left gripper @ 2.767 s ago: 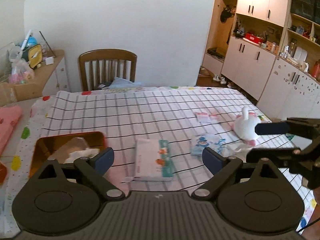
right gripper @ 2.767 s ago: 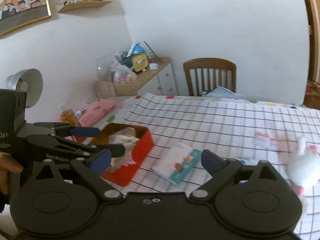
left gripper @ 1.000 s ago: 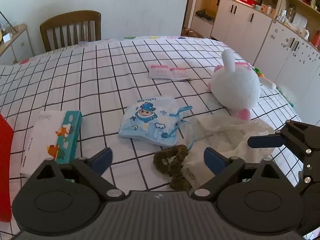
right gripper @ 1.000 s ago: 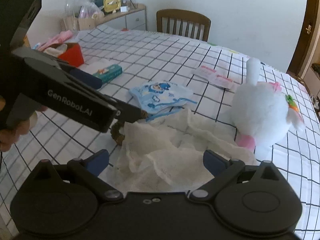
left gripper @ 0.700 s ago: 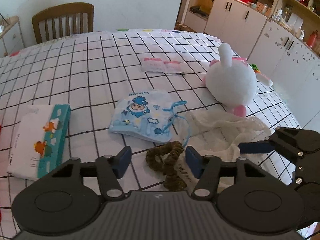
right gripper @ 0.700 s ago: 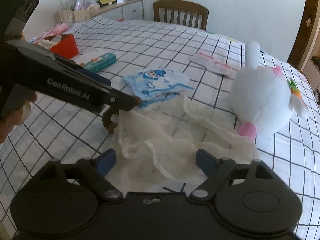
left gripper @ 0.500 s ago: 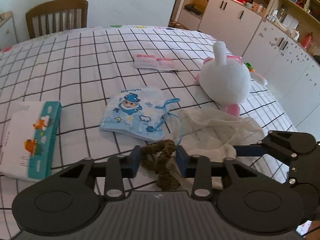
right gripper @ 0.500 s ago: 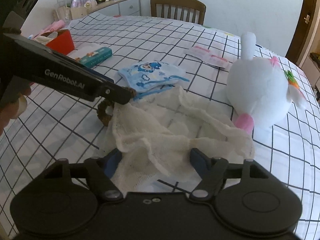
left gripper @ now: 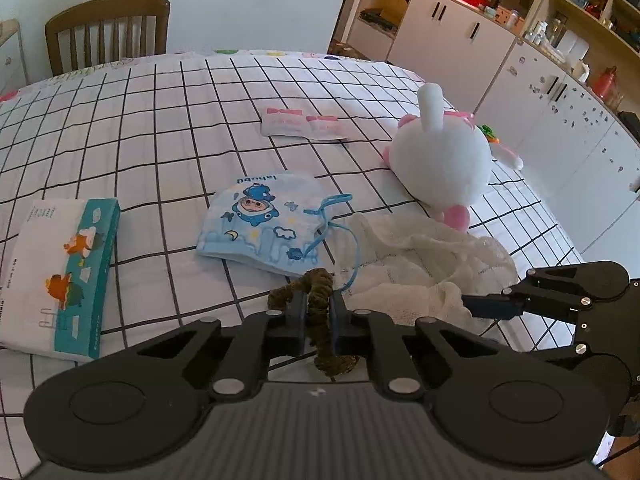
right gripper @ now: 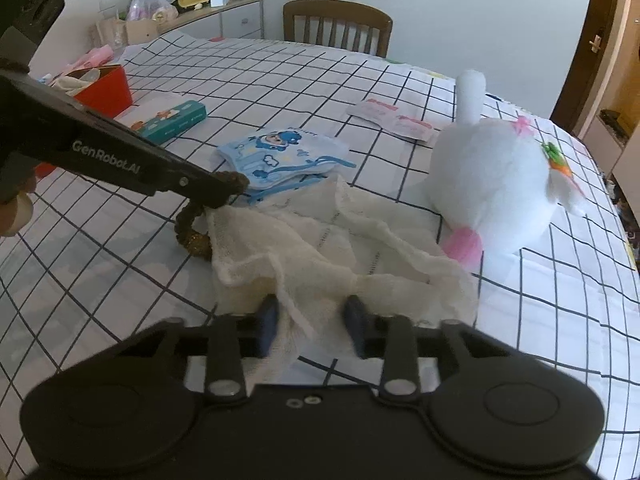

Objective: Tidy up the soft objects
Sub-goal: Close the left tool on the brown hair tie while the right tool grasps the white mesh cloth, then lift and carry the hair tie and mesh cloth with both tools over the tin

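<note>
- The left gripper point(left gripper: 319, 312) is clamped on the brown scrunchie point(left gripper: 320, 292), which lies on the checked tablecloth point(left gripper: 160, 120) at the cloth's left edge.
- The right gripper point(right gripper: 312, 322) is closing around a fold of the white gauze cloth point(right gripper: 320, 240); the cloth spreads away ahead of it, towards the plush rabbit point(right gripper: 492, 184).
- The red box point(right gripper: 106, 88) sits far left, nearer the left hand.

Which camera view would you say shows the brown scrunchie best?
The left wrist view: the brown scrunchie sits centred, pinched in the left gripper. The right wrist view shows only parts of it, behind that gripper and the gauze cloth.
</note>
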`<state>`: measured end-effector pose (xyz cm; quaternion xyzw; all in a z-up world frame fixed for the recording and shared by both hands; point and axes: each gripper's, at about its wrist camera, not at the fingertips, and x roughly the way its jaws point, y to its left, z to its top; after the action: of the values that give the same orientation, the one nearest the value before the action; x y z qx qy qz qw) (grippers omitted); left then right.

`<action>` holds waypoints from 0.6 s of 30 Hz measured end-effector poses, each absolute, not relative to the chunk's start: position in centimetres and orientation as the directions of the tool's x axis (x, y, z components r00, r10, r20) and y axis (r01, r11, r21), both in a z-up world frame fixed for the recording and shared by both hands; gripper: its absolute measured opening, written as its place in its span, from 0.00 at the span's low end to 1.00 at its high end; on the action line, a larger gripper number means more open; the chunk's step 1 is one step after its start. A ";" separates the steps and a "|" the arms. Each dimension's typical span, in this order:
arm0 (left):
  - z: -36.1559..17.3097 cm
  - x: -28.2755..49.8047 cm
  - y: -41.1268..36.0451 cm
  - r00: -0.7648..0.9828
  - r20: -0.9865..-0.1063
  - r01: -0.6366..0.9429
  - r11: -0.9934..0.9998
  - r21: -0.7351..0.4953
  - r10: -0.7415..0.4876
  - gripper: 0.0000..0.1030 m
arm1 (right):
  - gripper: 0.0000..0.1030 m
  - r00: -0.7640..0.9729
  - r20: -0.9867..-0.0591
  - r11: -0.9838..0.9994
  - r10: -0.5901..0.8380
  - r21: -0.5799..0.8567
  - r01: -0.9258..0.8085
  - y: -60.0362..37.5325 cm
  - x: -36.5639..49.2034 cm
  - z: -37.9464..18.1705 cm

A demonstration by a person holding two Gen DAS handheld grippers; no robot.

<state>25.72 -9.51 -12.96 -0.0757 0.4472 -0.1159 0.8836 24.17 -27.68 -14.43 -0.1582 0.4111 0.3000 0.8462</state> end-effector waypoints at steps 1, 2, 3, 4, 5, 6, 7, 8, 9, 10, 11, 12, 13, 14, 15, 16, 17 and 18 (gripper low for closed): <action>-12.9 25.6 -9.4 0.577 -0.772 0.134 0.963 -0.235 -0.268 0.10 | 0.20 0.487 -0.790 0.774 0.372 -0.025 -0.632 -27.7 24.2 -14.4; -12.7 25.5 -9.3 0.580 -0.770 0.131 0.963 -0.234 -0.266 0.10 | 0.17 0.493 -0.789 0.780 0.367 -0.028 -0.626 -27.8 24.2 -14.3; -12.6 25.3 -9.1 0.584 -0.766 0.130 0.963 -0.236 -0.267 0.10 | 0.15 0.498 -0.788 0.786 0.363 -0.028 -0.618 -27.9 24.2 -14.3; -12.4 25.2 -9.0 0.588 -0.764 0.129 0.963 -0.236 -0.266 0.10 | 0.13 0.502 -0.785 0.795 0.362 -0.021 -0.607 -28.2 24.2 -14.1; -12.3 25.0 -8.9 0.591 -0.763 0.126 0.964 -0.233 -0.262 0.10 | 0.12 0.507 -0.782 0.804 0.363 -0.012 -0.594 -28.4 24.2 -14.0; -12.1 24.9 -8.7 0.595 -0.761 0.125 0.965 -0.230 -0.258 0.10 | 0.11 0.511 -0.777 0.812 0.368 0.001 -0.583 -28.8 24.1 -13.8; -12.0 24.7 -8.6 0.598 -0.760 0.123 0.966 -0.228 -0.255 0.10 | 0.10 0.516 -0.771 0.818 0.374 0.012 -0.574 -29.1 24.0 -13.5; -11.9 24.5 -8.4 0.602 -0.759 0.120 0.967 -0.224 -0.250 0.10 | 0.10 0.521 -0.764 0.822 0.380 0.021 -0.569 -29.4 23.9 -13.1; -11.8 24.3 -8.2 0.604 -0.758 0.117 0.968 -0.224 -0.248 0.10 | 0.09 0.527 -0.757 0.825 0.386 0.028 -0.565 -29.5 23.8 -12.8; -11.7 24.1 -8.0 0.606 -0.757 0.114 0.968 -0.223 -0.246 0.10 | 0.09 0.533 -0.748 0.826 0.395 0.035 -0.563 -29.7 23.6 -12.3; -11.6 23.9 -7.9 0.609 -0.756 0.110 0.969 -0.221 -0.242 0.10 | 0.09 0.538 -0.741 0.826 0.403 0.041 -0.562 -29.9 23.4 -11.8; -11.5 23.8 -7.7 0.612 -0.754 0.108 0.969 -0.220 -0.240 0.10 | 0.09 0.543 -0.732 0.826 0.411 0.047 -0.561 -30.0 23.2 -11.3; -11.4 23.7 -7.5 0.613 -0.753 0.106 0.970 -0.219 -0.237 0.10 | 0.08 0.550 -0.722 0.827 0.420 0.053 -0.560 -30.1 23.0 -10.7; -11.4 23.5 -7.3 0.615 -0.753 0.100 0.970 -0.220 -0.234 0.10 | 0.08 0.557 -0.711 0.826 0.429 0.059 -0.561 -30.2 22.8 -10.2; -11.3 23.3 -7.1 0.617 -0.752 0.094 0.971 -0.220 -0.231 0.10 | 0.08 0.562 -0.702 0.825 0.438 0.065 -0.562 -30.3 22.6 -9.8; -11.1 23.2 -6.9 0.619 -0.751 0.090 0.971 -0.222 -0.230 0.10 | 0.07 0.568 -0.691 0.824 0.447 0.070 -0.563 -30.3 22.4 -9.2; -11.0 23.1 -6.9 0.621 -0.750 0.088 0.971 -0.222 -0.228 0.10 | 0.07 0.574 -0.681 0.823 0.453 0.072 -0.564 -30.4 22.2 -8.7; -10.8 22.9 -6.7 0.624 -0.748 0.088 0.972 -0.218 -0.224 0.10 | 0.07 0.579 -0.673 0.821 0.460 0.073 -0.566 -30.4 22.1 -8.3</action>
<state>22.85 -6.73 -10.80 -0.0804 0.4246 -0.0868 0.8976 22.09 -30.38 -8.28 -0.0749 0.3558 0.2896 0.8854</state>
